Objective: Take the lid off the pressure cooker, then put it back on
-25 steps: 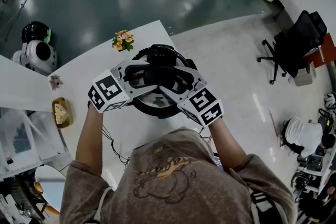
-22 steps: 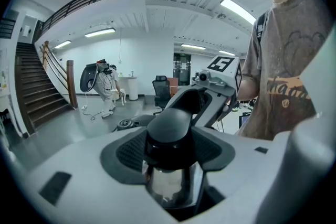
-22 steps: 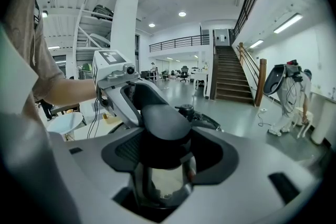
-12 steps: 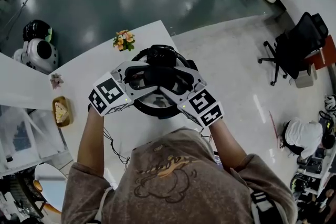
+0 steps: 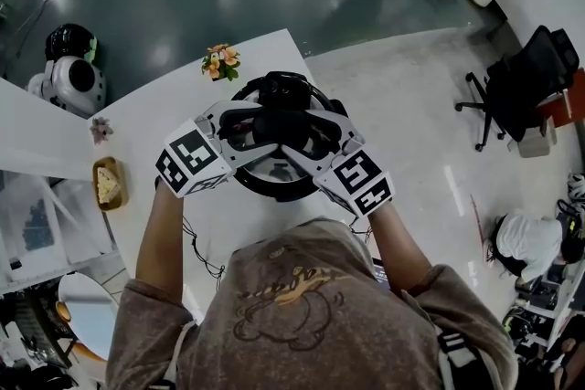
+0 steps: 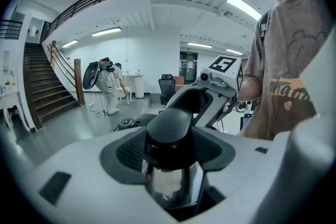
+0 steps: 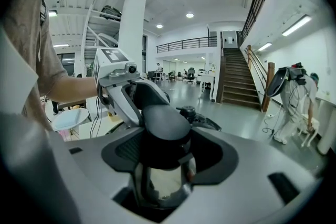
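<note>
The black pressure cooker (image 5: 272, 188) stands on the white table (image 5: 151, 110), with its lid on top. Both grippers meet over the lid's black handle (image 5: 280, 127) from opposite sides. My left gripper (image 5: 252, 131) comes in from the left and my right gripper (image 5: 307, 136) from the right. In the left gripper view the handle (image 6: 169, 126) with its shiny base sits tight between the black pads of my left gripper (image 6: 170, 162). The right gripper view shows the same handle (image 7: 165, 123) clasped by my right gripper (image 7: 163, 162). Most of the lid is hidden under the grippers.
A small flower bunch (image 5: 219, 62) stands at the table's far edge. A tiny flower (image 5: 101, 130) and a wooden dish with food (image 5: 107, 185) lie to the left. Cables hang off the near edge. On the floor are a round robot (image 5: 69, 73) and an office chair (image 5: 521, 87).
</note>
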### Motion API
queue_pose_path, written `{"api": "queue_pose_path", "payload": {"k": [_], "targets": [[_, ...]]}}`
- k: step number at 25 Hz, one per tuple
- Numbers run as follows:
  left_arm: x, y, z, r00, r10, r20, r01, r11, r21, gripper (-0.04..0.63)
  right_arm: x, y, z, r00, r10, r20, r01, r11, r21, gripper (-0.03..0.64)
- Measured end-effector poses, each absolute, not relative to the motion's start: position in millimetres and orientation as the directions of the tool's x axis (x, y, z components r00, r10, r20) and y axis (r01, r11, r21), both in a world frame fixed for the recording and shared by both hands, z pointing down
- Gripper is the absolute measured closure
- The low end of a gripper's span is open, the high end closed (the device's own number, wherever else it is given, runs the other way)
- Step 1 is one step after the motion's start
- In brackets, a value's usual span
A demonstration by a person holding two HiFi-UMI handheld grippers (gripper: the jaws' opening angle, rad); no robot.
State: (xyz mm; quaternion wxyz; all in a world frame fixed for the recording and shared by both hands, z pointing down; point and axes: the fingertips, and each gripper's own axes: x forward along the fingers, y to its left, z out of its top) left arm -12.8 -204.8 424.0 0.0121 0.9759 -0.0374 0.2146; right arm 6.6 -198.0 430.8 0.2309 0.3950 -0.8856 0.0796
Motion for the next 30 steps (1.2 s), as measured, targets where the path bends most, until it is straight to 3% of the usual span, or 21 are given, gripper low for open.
{"api": "queue_pose_path", "payload": {"k": [19, 30], "targets": [[-10.3, -205.5, 422.4, 0.892, -0.200, 0.405, -0.231, -0.973, 0.027, 0.328, 9.9, -200.9, 429.1, -0.681, -0.569, 0.461, -0.624, 0.780, 0.040, 0.351], [-9.5, -203.8, 421.8, 0.837, -0.374, 0.400, -0.419, -0.908, 0.027, 0.328, 11.8, -203.3, 429.2, -0.772, -0.433, 0.465, -0.470, 0.882, 0.039, 0.351]]}}
